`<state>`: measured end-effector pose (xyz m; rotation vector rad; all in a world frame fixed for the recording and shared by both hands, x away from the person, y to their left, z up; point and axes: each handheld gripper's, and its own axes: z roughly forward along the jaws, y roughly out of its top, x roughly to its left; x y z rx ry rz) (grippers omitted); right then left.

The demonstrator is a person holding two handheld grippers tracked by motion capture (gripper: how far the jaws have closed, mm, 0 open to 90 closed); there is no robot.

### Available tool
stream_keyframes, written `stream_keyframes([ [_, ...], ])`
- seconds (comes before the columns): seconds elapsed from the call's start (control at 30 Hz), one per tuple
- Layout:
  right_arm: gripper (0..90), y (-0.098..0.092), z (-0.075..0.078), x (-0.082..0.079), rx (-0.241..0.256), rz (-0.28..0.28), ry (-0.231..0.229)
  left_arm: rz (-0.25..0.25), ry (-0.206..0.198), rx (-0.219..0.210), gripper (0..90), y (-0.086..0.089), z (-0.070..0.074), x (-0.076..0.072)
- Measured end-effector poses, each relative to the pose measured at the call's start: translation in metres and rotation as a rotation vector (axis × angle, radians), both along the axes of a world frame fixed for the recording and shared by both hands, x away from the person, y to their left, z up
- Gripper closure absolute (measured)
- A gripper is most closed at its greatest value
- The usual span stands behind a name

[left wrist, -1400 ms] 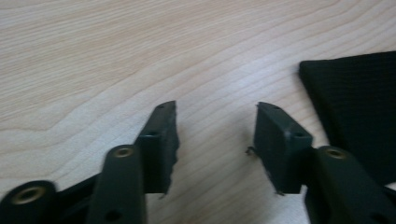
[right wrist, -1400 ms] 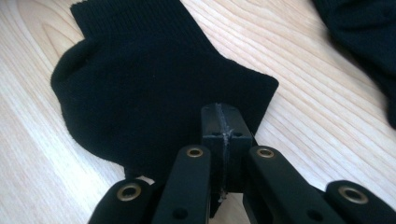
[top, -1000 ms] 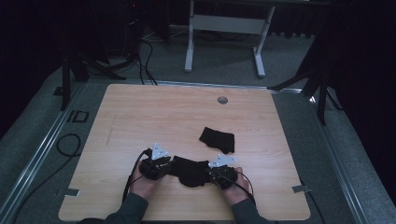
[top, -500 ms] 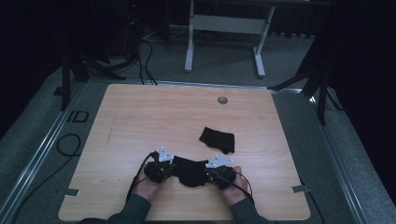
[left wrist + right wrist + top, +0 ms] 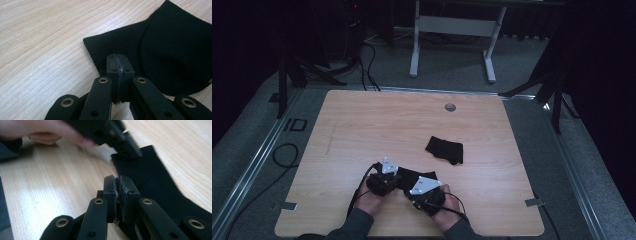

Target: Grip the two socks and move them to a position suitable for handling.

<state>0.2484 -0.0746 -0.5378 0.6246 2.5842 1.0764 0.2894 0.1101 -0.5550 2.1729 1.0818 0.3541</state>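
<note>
- Left gripper [image 5: 117, 58]: jaws pressed together on the ribbed edge of a black sock [image 5: 160, 47], a thin line of fabric showing between the pads
- Right gripper [image 5: 119, 185]: jaws nearly together, seemingly pinching the same sock's edge, though the blur makes the fabric between them hard to confirm
- From the high view the left gripper [image 5: 384, 181] and right gripper [image 5: 424, 192] sit close together at the near edge of the wooden table [image 5: 362, 130], the sock [image 5: 412, 175] stretched between them
- A second black sock [image 5: 444, 149] lies apart, farther and to the right
- A small round grommet [image 5: 450, 107] sits near the far edge
- No readable writing on the socks or grippers
</note>
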Motion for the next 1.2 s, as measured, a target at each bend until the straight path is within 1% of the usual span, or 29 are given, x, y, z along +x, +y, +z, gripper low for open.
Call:
stream_keyframes([
  [0.07, 80.7, 0.004, -0.005, 0.001, -0.016, -0.001, 0.008, 0.0, -0.001, 0.002, 89.8, 0.0, 0.0, 0.0],
  [0.2, 75.6, 0.006, -0.017, 0.007, -0.048, -0.037, 0.041, 0.0, -0.001, 0.001, 89.8, 0.0, 0.0, 0.0],
  [0.23, 73.0, 0.006, -0.019, 0.008, -0.058, -0.045, 0.047, 0.0, -0.002, 0.002, 89.8, 0.0, 0.0, 0.0],
  [0.37, 69.1, 0.007, -0.02, 0.01, -0.046, -0.054, 0.059, 0.001, -0.001, 0.0, 89.8, 0.0, 0.0, 0.0],
  [0.43, 69.0, 0.006, -0.02, 0.011, -0.038, -0.064, 0.069, 0.002, -0.003, 0.0, 89.8, 0.0, 0.0, 0.0],
  [0.5, 70.7, 0.006, -0.02, 0.012, -0.037, -0.075, 0.071, 0.003, -0.003, -0.001, 89.8, 0.0, 0.0, -0.001],
  [0.63, 85.4, 0.005, -0.02, 0.014, -0.044, -0.115, 0.063, 0.004, -0.003, -0.003, 89.8, 0.0, -0.001, -0.001],
  [0.67, 85.4, 0.005, -0.02, 0.014, -0.044, -0.115, 0.063, 0.004, -0.003, -0.003, 89.8, 0.0, -0.001, -0.001],
  [0.7, 85.4, 0.004, -0.02, 0.015, -0.037, -0.12, 0.069, 0.004, -0.003, -0.003, 89.8, 0.0, -0.001, -0.001],
  [0.73, 86.9, 0.003, -0.02, 0.017, -0.021, -0.131, 0.093, 0.002, -0.003, -0.005, 89.8, 0.0, -0.001, 0.0],
  [0.77, 87.0, 0.002, -0.019, 0.017, -0.014, -0.138, 0.107, 0.002, -0.003, -0.005, 89.8, 0.0, -0.001, 0.0],
  [0.8, 87.0, 0.002, -0.019, 0.017, -0.014, -0.138, 0.107, 0.002, -0.003, -0.005, 89.8, 0.0, -0.001, 0.0],
  [0.83, 87.2, 0.0, -0.018, 0.018, 0.003, -0.142, 0.136, 0.001, -0.003, -0.005, 89.8, 0.0, -0.001, 0.0],
  [0.9, 87.1, -0.002, -0.016, 0.017, 0.028, -0.134, 0.159, 0.0, -0.002, -0.008, 89.8, 0.0, -0.001, 0.0],
  [0.93, 87.1, -0.002, -0.016, 0.017, 0.028, -0.134, 0.159, 0.0, -0.002, -0.008, 89.8, 0.0, -0.001, 0.0],
  [0.97, 87.1, -0.004, -0.01, 0.016, 0.044, -0.128, 0.166, -0.002, -0.002, -0.007, 89.8, 0.001, -0.001, 0.0],
  [1.03, 87.0, -0.006, -0.002, 0.014, 0.055, -0.125, 0.149, -0.002, -0.003, -0.007, 89.8, 0.001, -0.001, 0.0],
  [1.07, 87.0, -0.006, -0.002, 0.014, 0.055, -0.125, 0.149, -0.002, -0.003, -0.007, 89.8, 0.001, -0.001, 0.0],
  [1.1, 87.0, -0.01, 0.005, 0.012, 0.069, -0.128, 0.137, -0.003, -0.003, -0.009, 89.8, 0.001, -0.001, 0.0],
  [1.2, 87.0, -0.02, 0.013, 0.014, 0.095, -0.146, 0.121, -0.003, -0.005, -0.005, 89.8, 0.0, -0.001, 0.0],
])
